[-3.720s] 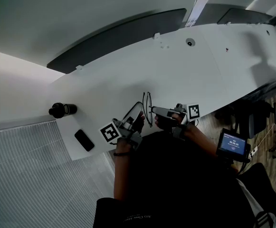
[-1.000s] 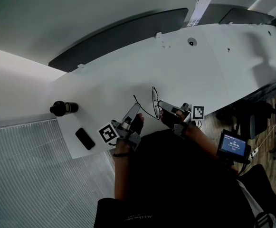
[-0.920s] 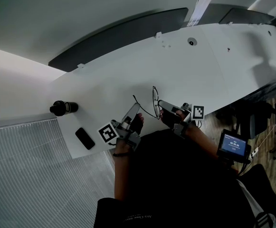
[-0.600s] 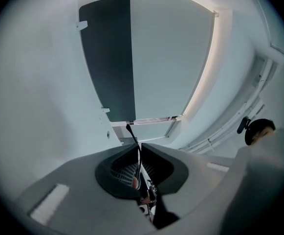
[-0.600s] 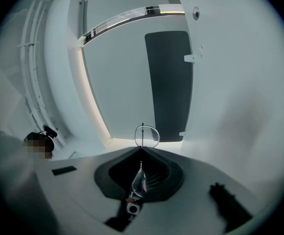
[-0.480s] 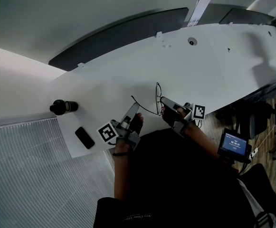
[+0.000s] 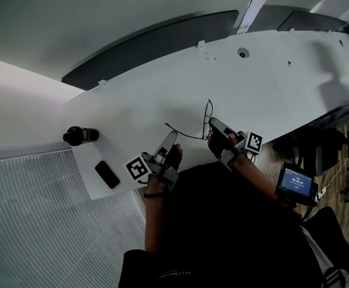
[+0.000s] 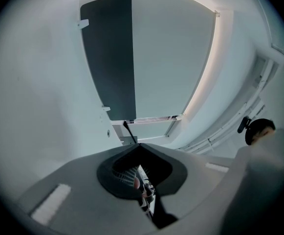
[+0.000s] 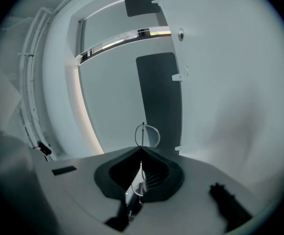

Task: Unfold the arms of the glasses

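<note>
The thin black-framed glasses (image 7: pixel 208 111) hang between my two grippers, just above the white table (image 7: pixel 252 83). One glasses arm (image 7: pixel 185 134) stretches left from the frame, swung well out from the lenses. My left gripper (image 7: pixel 173 135) is shut on that arm; in the left gripper view the arm's dark tip (image 8: pixel 128 131) pokes out past the shut left gripper (image 8: pixel 138 145). My right gripper (image 7: pixel 212 123) is shut on the frame's front. In the right gripper view a lens (image 9: pixel 150 136) sticks out above the right gripper (image 9: pixel 142 152).
A black cylindrical bottle (image 7: pixel 78 138) and a dark phone (image 7: pixel 107 174) lie at the table's left end. A dark panel (image 7: pixel 156 44) runs along the far side. A small lit screen (image 7: pixel 293 182) and an office chair (image 7: pixel 324 149) stand off the table to the right.
My right gripper has carried the front of the glasses to the right, and the arm has swung further out from the lenses. The left gripper has kept its place.
</note>
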`<state>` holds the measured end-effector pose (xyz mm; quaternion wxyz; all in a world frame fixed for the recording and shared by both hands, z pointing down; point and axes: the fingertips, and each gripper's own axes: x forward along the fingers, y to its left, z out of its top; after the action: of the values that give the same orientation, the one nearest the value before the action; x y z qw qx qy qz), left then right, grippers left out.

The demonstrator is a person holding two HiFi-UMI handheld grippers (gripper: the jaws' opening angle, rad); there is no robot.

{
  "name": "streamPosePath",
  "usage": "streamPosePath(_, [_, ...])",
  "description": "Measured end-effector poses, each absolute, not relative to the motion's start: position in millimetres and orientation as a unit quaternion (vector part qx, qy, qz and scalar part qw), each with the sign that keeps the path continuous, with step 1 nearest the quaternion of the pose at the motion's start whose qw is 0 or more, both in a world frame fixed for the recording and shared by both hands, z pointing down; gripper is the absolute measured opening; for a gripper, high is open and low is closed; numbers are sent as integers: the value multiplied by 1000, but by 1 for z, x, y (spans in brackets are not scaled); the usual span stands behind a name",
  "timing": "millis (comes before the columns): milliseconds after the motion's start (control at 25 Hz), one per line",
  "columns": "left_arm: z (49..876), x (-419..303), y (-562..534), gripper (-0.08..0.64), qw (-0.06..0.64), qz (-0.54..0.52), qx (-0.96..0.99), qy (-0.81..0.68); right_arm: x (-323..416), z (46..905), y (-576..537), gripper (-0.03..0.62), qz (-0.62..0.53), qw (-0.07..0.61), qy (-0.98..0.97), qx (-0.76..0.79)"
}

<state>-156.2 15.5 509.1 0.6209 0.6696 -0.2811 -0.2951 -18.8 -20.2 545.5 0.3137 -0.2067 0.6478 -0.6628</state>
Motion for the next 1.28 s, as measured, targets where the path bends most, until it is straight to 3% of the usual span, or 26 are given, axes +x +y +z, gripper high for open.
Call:
streamPosePath(200, [511,-150,17,6,625,-286,671,-277,-15,545,-22,11,-664,327,640,-206])
streamPosePath(680, [506,-155,20,6,603,-258,692,-301,-27,544,-15,11,-656,285,672,-190])
streamPosePath(960, [484,-168,17,12,516,-157,765,-353,-41,534,-10,11,-646,256,700,-166])
streamPosePath(1280, [445,-171,9,37,365,-85,835,-403,-48,530,-5,11,-636,230,720,-152])
